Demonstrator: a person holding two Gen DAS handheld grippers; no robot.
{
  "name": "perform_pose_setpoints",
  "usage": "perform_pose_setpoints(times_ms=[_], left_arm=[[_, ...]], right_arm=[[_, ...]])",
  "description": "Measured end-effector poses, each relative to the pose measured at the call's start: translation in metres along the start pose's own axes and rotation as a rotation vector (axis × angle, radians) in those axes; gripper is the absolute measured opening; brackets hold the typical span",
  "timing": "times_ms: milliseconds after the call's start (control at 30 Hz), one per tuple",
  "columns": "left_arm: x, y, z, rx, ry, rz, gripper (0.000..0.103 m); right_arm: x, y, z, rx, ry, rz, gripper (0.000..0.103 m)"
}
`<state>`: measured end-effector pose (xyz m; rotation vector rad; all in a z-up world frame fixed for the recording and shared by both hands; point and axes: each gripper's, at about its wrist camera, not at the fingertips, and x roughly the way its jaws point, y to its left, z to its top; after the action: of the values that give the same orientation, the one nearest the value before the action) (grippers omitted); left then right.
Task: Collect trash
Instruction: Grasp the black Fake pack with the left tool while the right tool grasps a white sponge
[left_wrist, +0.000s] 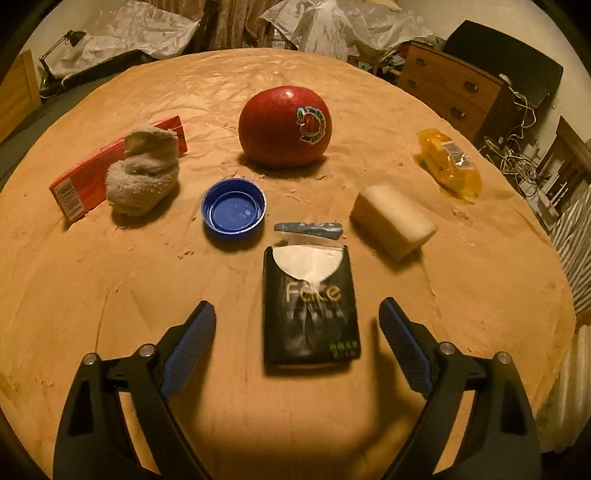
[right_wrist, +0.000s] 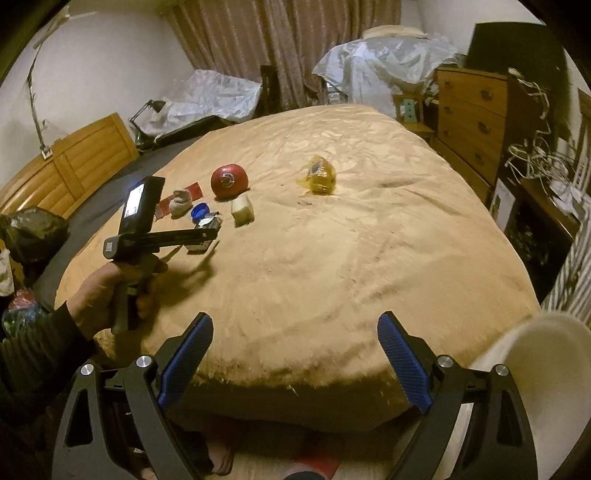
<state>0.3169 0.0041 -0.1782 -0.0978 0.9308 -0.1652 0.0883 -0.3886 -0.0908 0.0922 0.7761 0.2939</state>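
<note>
In the left wrist view my left gripper (left_wrist: 297, 314) is open, its blue fingers on either side of a black tissue pack (left_wrist: 309, 302) lying on the tan bed cover (left_wrist: 110, 295). Beyond it lie a blue bottle cap (left_wrist: 233, 209), a small blue wrapper strip (left_wrist: 308, 228), a pale sponge block (left_wrist: 393, 219), a grey sock (left_wrist: 142, 175), a red flat box (left_wrist: 92, 177), a red apple (left_wrist: 284, 125) and a yellow wrapper (left_wrist: 448, 164). My right gripper (right_wrist: 295, 325) is open and empty above the bed's near edge. The right wrist view shows the left gripper (right_wrist: 205, 236) over the tissue pack.
A white bowl-like container (right_wrist: 546, 369) sits at the lower right of the right wrist view. A wooden dresser (right_wrist: 472, 110) and cables stand to the right, a wooden headboard (right_wrist: 74, 162) to the left. Plastic-covered piles lie behind the bed.
</note>
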Motion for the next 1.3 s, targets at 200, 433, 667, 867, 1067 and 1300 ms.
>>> perform_pose_setpoints(times_ms=[200, 433, 667, 867, 1067, 1300], left_arm=[[-0.011, 0.006, -0.007, 0.033, -0.013, 0.003, 0.044], [-0.041, 0.035, -0.033, -0.003, -0.034, 0.049, 0.044], [-0.042, 0.06, -0.044, -0.028, -0.029, 0.085, 0.049], [-0.038, 0.058, -0.041, -0.024, -0.036, 0.084, 0.068], [-0.037, 0.055, -0.044, -0.015, -0.051, 0.114, 0.066], [-0.038, 0.055, -0.045, -0.028, -0.063, 0.143, 0.043]], right_arm=[[0.045, 0.022, 0.027, -0.08, 0.013, 0.04, 0.09], [0.117, 0.059, 0.063, -0.175, 0.033, 0.094, 0.084], [0.208, 0.096, 0.107, -0.219, 0.079, 0.101, 0.077], [0.263, 0.108, 0.135, -0.229, 0.111, 0.082, 0.077], [0.296, 0.121, 0.141, -0.285, 0.147, 0.032, 0.059], [0.31, 0.126, 0.136, -0.308, 0.15, -0.014, 0.032]])
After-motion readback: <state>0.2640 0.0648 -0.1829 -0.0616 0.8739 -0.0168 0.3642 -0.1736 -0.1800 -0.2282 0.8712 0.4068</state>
